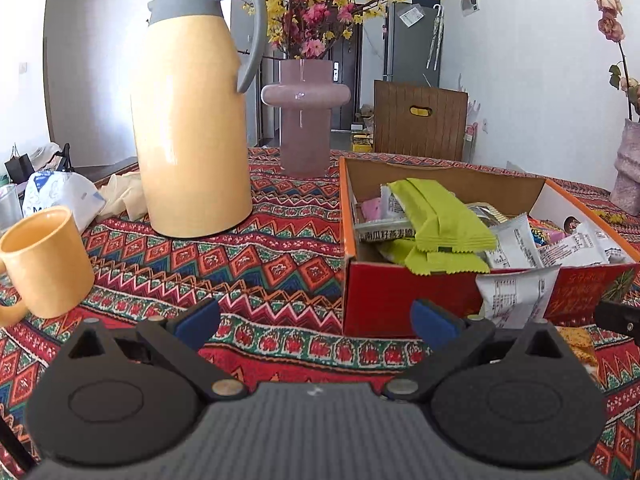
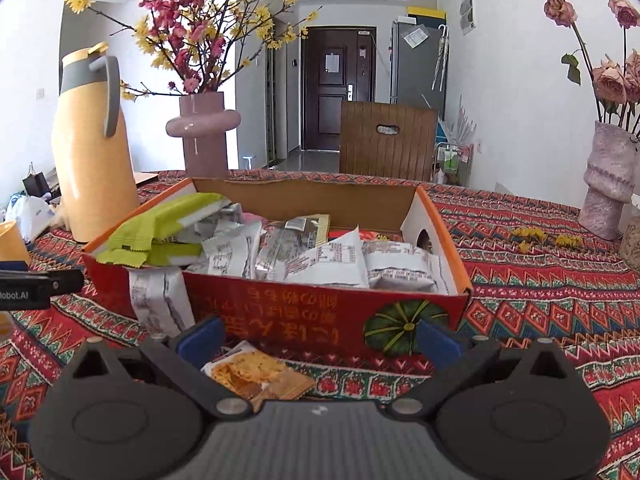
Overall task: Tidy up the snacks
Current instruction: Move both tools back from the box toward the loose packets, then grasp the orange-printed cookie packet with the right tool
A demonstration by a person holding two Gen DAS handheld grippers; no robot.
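Both my hand-held grippers, left (image 1: 316, 322) and right (image 2: 318, 340), gape wide, empty. Crinkly foil packets (image 2: 320, 260) fill the cardboard box (image 2: 320, 316); a flat packet (image 2: 260, 376) lies half-hidden.

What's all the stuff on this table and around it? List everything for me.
Snack box: one, red with orange rim, middle of table, open.
Green packets: two or more, at the box's left end.
White packets: several, piled in the box.
Hanging white packet: one, against the box's near wall.
Loose snack packet: one, orange-brown, on the cloth before the box.
Thermos jug: one, yellow with grey handle, left of box.
Mug: one, yellow, far left.
Pink vase: one, holding blossom branches.
Textured vase: one, pale pink, roses, right.
Tablecloth: red, patterned.
Chair: one, brown, behind table.
Left gripper: open.
Right gripper: open.
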